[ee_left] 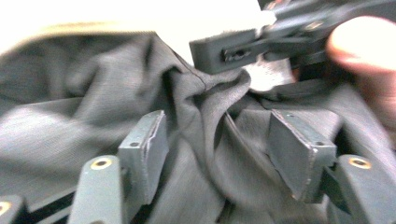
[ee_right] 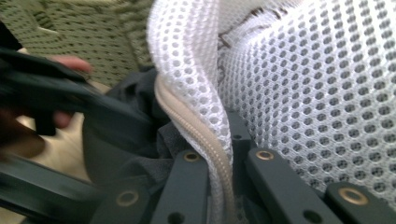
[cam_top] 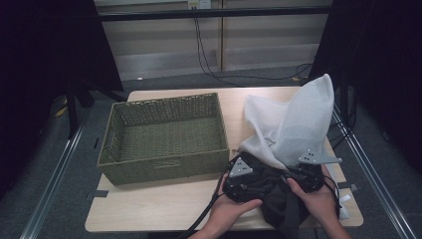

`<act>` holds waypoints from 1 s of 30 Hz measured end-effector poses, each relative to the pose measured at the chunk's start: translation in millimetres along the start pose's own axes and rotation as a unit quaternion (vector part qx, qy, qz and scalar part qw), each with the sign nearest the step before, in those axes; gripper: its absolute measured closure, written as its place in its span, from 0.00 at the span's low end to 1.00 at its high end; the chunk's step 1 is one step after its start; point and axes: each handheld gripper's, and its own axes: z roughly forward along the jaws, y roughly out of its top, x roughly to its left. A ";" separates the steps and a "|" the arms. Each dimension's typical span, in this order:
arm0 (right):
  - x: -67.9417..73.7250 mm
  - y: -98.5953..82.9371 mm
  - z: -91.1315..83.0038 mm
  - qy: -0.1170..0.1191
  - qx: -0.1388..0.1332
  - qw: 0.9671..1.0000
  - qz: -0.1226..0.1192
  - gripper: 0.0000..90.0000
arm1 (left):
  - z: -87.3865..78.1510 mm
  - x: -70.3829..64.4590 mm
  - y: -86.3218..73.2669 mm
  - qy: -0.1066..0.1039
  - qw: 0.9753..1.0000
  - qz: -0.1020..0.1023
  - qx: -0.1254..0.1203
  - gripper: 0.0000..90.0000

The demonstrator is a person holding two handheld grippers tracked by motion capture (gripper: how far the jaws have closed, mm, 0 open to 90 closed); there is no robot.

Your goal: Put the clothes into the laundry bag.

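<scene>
A woven green basket [cam_top: 164, 137] sits on the wooden table [cam_top: 149, 204], with black cables [cam_top: 209, 59] on the floor behind.

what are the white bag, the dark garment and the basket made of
White bag: looks like synthetic mesh, with regular round holes and a beige zipper along its edge. Dark garment: soft matte knit or woven fabric, creased in folds. Basket: olive woven fibre, maybe paper cord or wicker.

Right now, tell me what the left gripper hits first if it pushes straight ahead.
Most likely the dark grey garment: a raised fold of it already stands between the open jaws of the left gripper. Beyond that sits the right gripper, though depth is hard to judge.
</scene>
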 end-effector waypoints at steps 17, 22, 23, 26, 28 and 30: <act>38.6 24.6 -44.1 -0.083 -0.075 0.993 0.025 0.43 | -10.1 37.0 -19.1 0.009 0.999 -0.009 0.049 0.57; 51.8 23.7 -6.6 -0.162 -0.024 0.986 0.036 0.22 | 12.6 21.7 -25.0 -0.018 0.997 0.006 0.078 0.59; 51.4 20.7 2.8 -0.175 -0.012 0.984 0.044 0.20 | 13.9 19.8 -26.6 -0.024 0.997 0.001 0.076 0.60; 52.1 10.9 24.5 -0.214 0.013 0.976 0.030 0.19 | 10.6 21.2 -27.8 -0.041 0.996 0.001 0.077 0.59; 53.1 4.2 34.4 -0.244 0.021 0.970 -0.005 0.20 | 5.1 24.9 -27.3 -0.049 0.996 -0.003 0.071 0.58; 51.7 -4.2 41.8 -0.268 0.032 0.962 -0.043 0.24 | -3.2 30.0 -26.0 -0.039 0.997 -0.011 0.062 0.54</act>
